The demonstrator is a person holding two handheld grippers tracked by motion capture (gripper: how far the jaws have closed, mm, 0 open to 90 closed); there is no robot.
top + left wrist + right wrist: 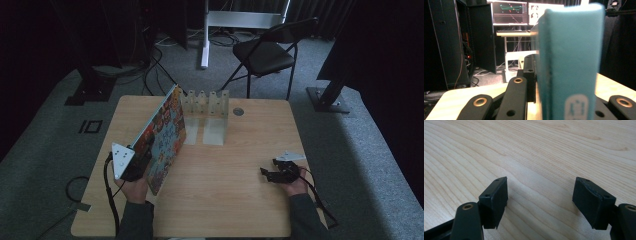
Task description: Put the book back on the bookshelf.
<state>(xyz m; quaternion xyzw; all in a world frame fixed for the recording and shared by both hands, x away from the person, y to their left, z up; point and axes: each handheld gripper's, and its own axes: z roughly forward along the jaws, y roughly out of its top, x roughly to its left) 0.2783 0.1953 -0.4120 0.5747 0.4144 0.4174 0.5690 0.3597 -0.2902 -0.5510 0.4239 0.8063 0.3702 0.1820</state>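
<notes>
The left gripper [137,162] pinches the book [165,137] by its near end, holding it tilted on edge just left of the clear rack [206,107]. The right gripper [274,172], jaws spread, rests well right of that rack.

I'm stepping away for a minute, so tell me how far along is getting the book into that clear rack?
Done so far: the left gripper is shut on the book, holding it upright on edge, its far end near the clear slotted rack. In hand: steering it toward the rack. Left: no slot holds it yet. The right gripper rests open over bare table, idle.
</notes>
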